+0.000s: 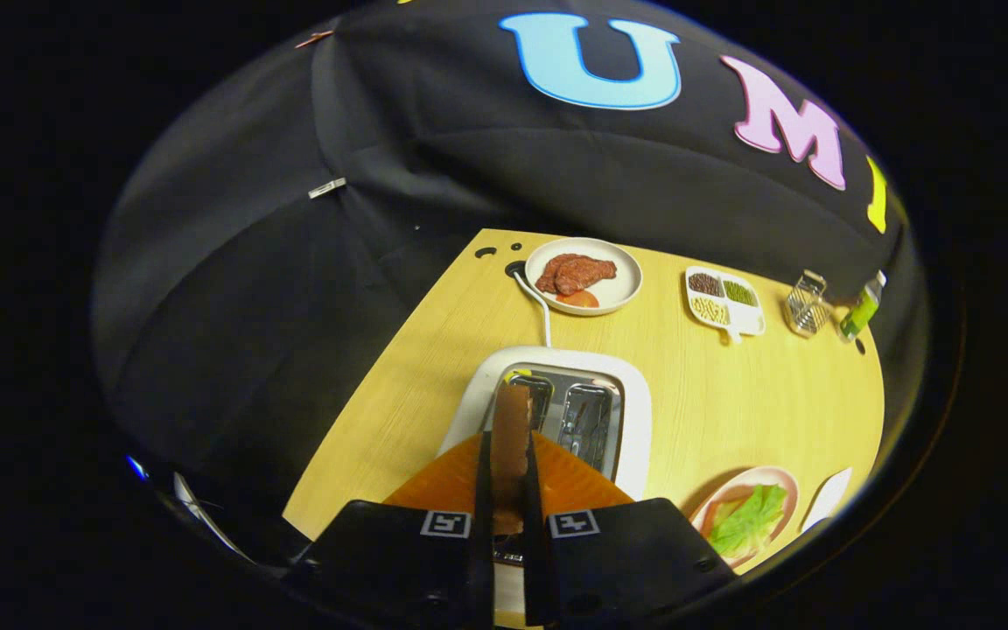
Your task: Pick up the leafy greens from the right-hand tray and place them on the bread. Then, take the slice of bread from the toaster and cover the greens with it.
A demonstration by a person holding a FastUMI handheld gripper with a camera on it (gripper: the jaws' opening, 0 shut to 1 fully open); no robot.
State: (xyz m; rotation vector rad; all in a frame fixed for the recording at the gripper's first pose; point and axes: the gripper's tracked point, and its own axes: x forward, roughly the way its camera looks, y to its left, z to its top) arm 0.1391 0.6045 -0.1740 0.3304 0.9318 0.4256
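My gripper (508, 437) is shut on a brown slice of bread (513, 409), which stands on edge between the two fingers. The slice hangs just above the left slot of the white toaster (637, 411); the toaster's right slot (585, 422) is empty. To the right of the fingers a leaf of greens (751, 519) lies on a pink plate (771, 477). A pale bit shows under the leaf, but I cannot tell if it is bread. The corner of a white tray (828, 497) lies just right of the plate.
Beyond the toaster stands a white plate (622, 297) with meat and a tomato slice, and the toaster's cord (541, 308) runs past it. Further right are a divided dish of beans (724, 302), a wire holder (807, 306) and a green bottle (859, 311). The table's left edge runs close to the toaster.
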